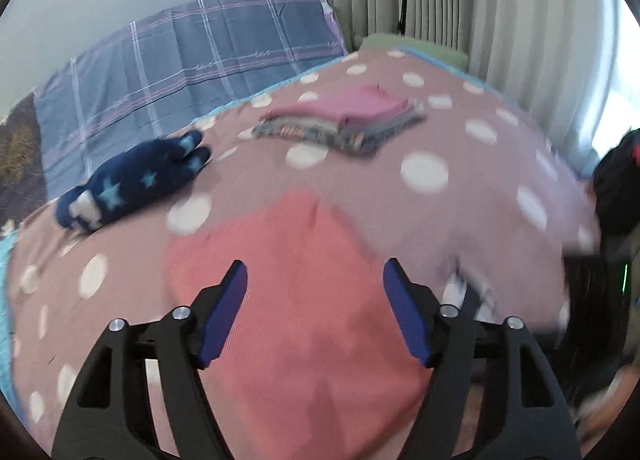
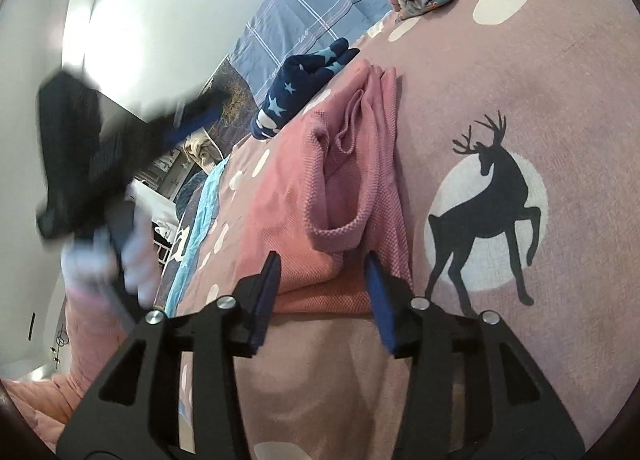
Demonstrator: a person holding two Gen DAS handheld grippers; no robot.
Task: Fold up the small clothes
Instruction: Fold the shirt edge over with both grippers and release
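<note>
Left tool (image 1: pixel 314 312) wide open, empty, above pink garment (image 1: pixel 296 300) lying flat on bed (image 1: pixel 500 164) for folding. Right tool (image 2: pixel 322 300) half open, straddling the near hem, not gripping. Folded stack (image 1: pixel 344 124) parked beyond, clear of work.

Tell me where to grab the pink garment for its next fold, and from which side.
Probably the near hem of the pink garment, coming in low from the near side. That edge lies flat and straight on the bedspread, right before the open right claw; the far end is bunched with a drawstring.
</note>
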